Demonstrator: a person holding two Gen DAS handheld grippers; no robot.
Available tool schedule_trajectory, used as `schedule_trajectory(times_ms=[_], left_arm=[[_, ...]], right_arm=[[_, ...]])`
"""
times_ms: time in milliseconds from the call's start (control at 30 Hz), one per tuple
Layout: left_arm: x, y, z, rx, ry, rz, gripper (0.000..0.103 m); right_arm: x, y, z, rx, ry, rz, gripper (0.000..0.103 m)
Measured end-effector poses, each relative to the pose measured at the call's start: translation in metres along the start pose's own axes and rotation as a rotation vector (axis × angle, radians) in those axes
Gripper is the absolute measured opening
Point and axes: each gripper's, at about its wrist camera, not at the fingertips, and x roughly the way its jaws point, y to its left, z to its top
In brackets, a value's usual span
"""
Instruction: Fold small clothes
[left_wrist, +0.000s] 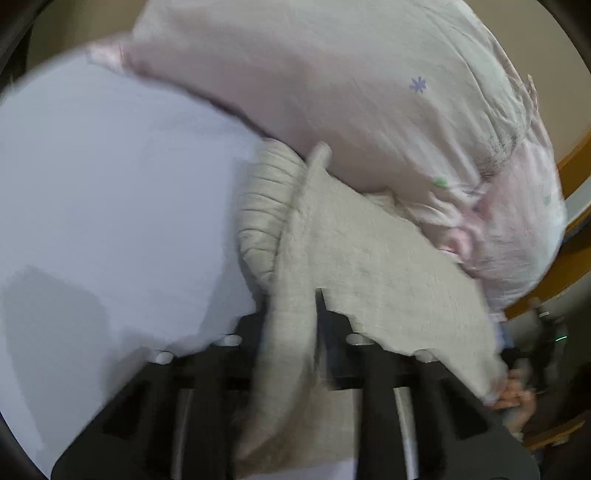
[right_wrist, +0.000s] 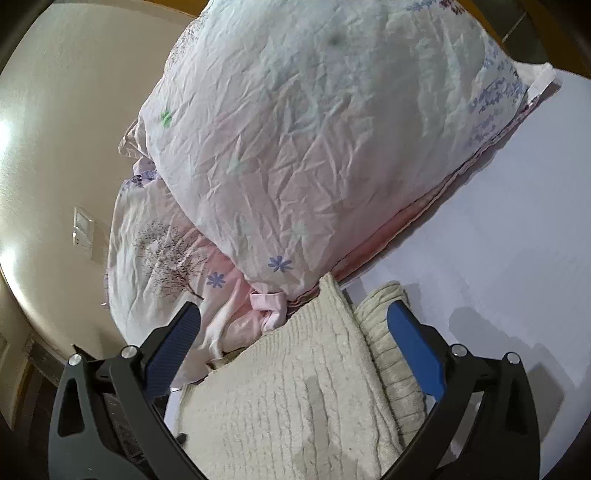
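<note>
A small cream knitted garment (left_wrist: 369, 258) with a ribbed cuff lies on the white bed sheet (left_wrist: 110, 184), against a pillow. In the left wrist view my left gripper (left_wrist: 291, 317) is shut on a fold of this garment, which hangs down between its black fingers. In the right wrist view the same cream garment (right_wrist: 303, 398) lies between the blue-padded fingers of my right gripper (right_wrist: 295, 332), which is open wide. Its fingers (right_wrist: 413, 347) stand on either side of the cloth without pinching it.
A large pale pink flowered pillow (right_wrist: 314, 147) lies just beyond the garment, with a second flowered pillow (right_wrist: 155, 243) beside it. A beige wall with a switch plate (right_wrist: 83, 230) is at left. A wooden bed frame (left_wrist: 576, 162) runs at right.
</note>
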Motion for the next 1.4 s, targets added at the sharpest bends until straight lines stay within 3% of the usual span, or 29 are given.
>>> schedule_trajectory(times_ms=[33, 100, 233, 267, 367, 400, 467, 500, 533, 600, 633, 667, 700, 767, 867, 933, 1067, 1233, 1267, 1300, 1400], left_arm=[[-0.003, -0.004, 0.001, -0.026, -0.012, -0.034, 0.017], [-0.016, -0.03, 0.003, -0.033, -0.033, -0.185, 0.016], [-0.031, -0.123, -0.001, 0.118, -0.056, -0.402, 0.015], [-0.021, -0.158, -0.006, 0.152, -0.03, -0.491, 0.015], [0.037, -0.228, -0.022, 0.159, 0.088, -0.659, 0.017], [0.059, -0.244, -0.027, 0.15, 0.143, -0.696, 0.019], [0.107, -0.275, -0.043, 0.103, 0.334, -0.786, 0.022], [0.117, -0.283, -0.048, 0.093, 0.396, -0.848, 0.022], [0.117, -0.287, -0.051, 0.113, 0.401, -0.862, 0.022], [0.1, -0.284, -0.047, 0.2, 0.303, -0.799, 0.023], [0.089, -0.278, -0.043, 0.244, 0.238, -0.726, 0.033], [0.079, -0.269, -0.038, 0.275, 0.179, -0.619, 0.053], [0.071, -0.259, -0.033, 0.294, 0.128, -0.513, 0.062], [0.061, -0.241, -0.032, 0.336, 0.059, -0.331, 0.063], [0.063, -0.219, -0.04, 0.375, 0.035, -0.139, 0.069], [0.066, -0.207, -0.046, 0.382, 0.03, -0.053, 0.074], [0.081, -0.197, -0.06, 0.386, 0.077, -0.046, 0.08], [0.104, -0.207, -0.078, 0.408, 0.118, -0.042, 0.084], [0.11, -0.206, -0.08, 0.392, 0.129, -0.057, 0.084], [0.111, -0.204, -0.086, 0.382, 0.128, -0.07, 0.084], [0.109, -0.204, -0.085, 0.404, 0.112, -0.065, 0.059]], right_arm=[[-0.001, 0.0, 0.002, 0.002, 0.004, 0.009, 0.101], [-0.008, -0.001, 0.007, -0.005, -0.001, 0.02, 0.101], [-0.028, 0.002, 0.021, -0.058, -0.059, -0.025, 0.101], [-0.032, 0.001, 0.024, -0.073, -0.073, -0.041, 0.101], [-0.039, -0.004, 0.033, -0.111, -0.084, -0.116, 0.101], [-0.039, -0.011, 0.037, -0.098, -0.067, -0.129, 0.101], [-0.039, -0.023, 0.042, -0.061, -0.027, -0.124, 0.101], [-0.038, -0.031, 0.045, -0.029, 0.004, -0.114, 0.101], [-0.036, -0.04, 0.048, 0.009, 0.041, -0.095, 0.101], [-0.031, -0.05, 0.05, 0.066, 0.106, -0.059, 0.101], [-0.027, -0.053, 0.049, 0.089, 0.143, -0.04, 0.101], [-0.022, -0.056, 0.047, 0.104, 0.186, -0.019, 0.101], [-0.013, -0.056, 0.043, 0.116, 0.245, 0.001, 0.101], [0.0, -0.054, 0.036, 0.11, 0.328, 0.014, 0.101], [0.016, -0.046, 0.021, 0.052, 0.414, -0.04, 0.101], [0.019, -0.042, 0.016, 0.021, 0.429, -0.073, 0.101], [0.021, -0.036, 0.008, -0.026, 0.43, -0.097, 0.097], [0.023, -0.029, -0.001, -0.105, 0.431, -0.138, 0.079], [0.026, -0.032, -0.004, -0.083, 0.454, -0.117, 0.058], [0.028, -0.035, -0.005, -0.062, 0.46, -0.105, 0.046], [0.029, -0.038, -0.006, -0.015, 0.465, -0.037, 0.036]])
